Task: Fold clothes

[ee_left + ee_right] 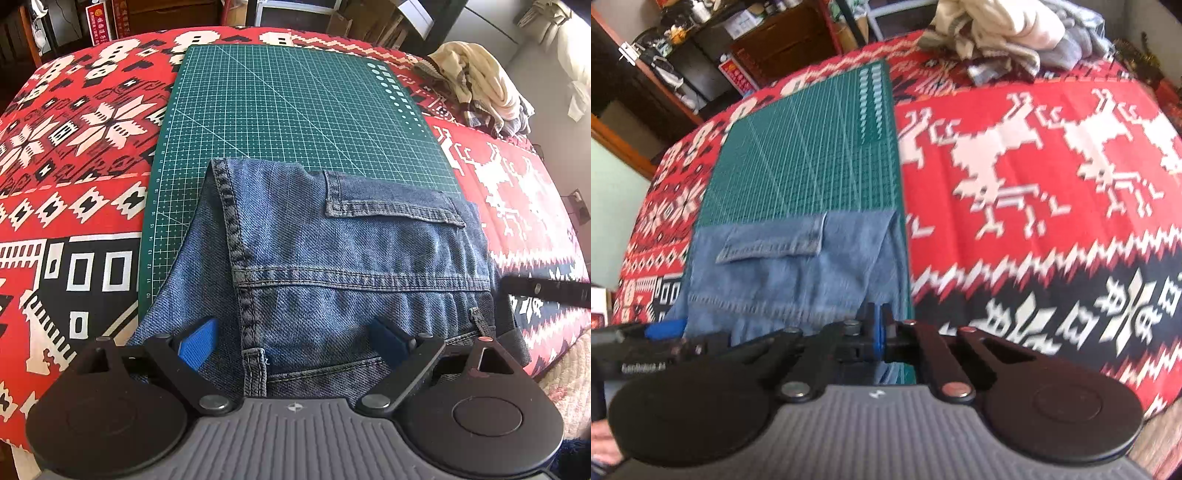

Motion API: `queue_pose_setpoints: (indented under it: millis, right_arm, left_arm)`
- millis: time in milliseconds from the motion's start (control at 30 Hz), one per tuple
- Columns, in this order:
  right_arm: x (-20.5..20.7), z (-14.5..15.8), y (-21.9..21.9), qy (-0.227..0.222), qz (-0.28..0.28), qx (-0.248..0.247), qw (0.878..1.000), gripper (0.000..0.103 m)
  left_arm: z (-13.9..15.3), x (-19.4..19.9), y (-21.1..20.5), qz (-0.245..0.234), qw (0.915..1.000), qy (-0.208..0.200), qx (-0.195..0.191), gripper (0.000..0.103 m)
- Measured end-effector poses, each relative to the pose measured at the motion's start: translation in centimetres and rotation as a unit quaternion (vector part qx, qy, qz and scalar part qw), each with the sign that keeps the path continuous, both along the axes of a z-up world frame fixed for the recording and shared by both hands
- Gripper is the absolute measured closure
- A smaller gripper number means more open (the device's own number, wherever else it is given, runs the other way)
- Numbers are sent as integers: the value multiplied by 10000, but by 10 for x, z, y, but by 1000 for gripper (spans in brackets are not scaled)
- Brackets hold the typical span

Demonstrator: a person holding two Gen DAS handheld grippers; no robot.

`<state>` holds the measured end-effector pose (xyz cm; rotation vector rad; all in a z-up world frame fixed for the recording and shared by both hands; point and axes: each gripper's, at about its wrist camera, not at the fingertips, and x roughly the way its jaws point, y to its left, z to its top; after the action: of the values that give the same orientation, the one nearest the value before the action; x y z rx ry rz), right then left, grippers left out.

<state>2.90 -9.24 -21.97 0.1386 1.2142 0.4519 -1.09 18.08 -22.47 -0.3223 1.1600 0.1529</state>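
Observation:
Folded blue jeans lie on the near half of a green cutting mat, back pocket flap up and waistband toward me. My left gripper is open just above the waistband, one blue pad on each side of a belt loop, holding nothing. In the blurred right wrist view the jeans sit left of centre. My right gripper is shut at the jeans' near right corner, pads pressed together with no cloth visible between them. The left gripper's blue pad shows at the left edge.
A red, white and black patterned blanket covers the surface under the mat. A heap of pale clothes lies at the far right corner. Shelves and boxes stand behind the surface. The mat's far half is bare.

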Motion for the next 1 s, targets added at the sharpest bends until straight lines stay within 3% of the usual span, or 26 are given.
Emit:
queue_pose_setpoints:
  millis: [367, 533, 767, 1000]
  right_arm:
    - [-24, 1, -5, -112, 335, -312, 9989, 101]
    - [-26, 22, 14, -514, 468, -253, 9973, 96]
    - [-31, 4, 48, -1047, 817, -747, 9883, 94]
    - [-37, -2, 27, -981, 886, -424, 9903, 94]
  left_arm:
    - [1, -1, 1, -3, 10000, -23, 1, 13]
    - [1, -1, 0, 13, 10000, -25, 9, 13]
    - [0, -2, 0, 14, 10000, -26, 12, 13]
    - [0, -1, 0, 15, 10000, -26, 22, 13]
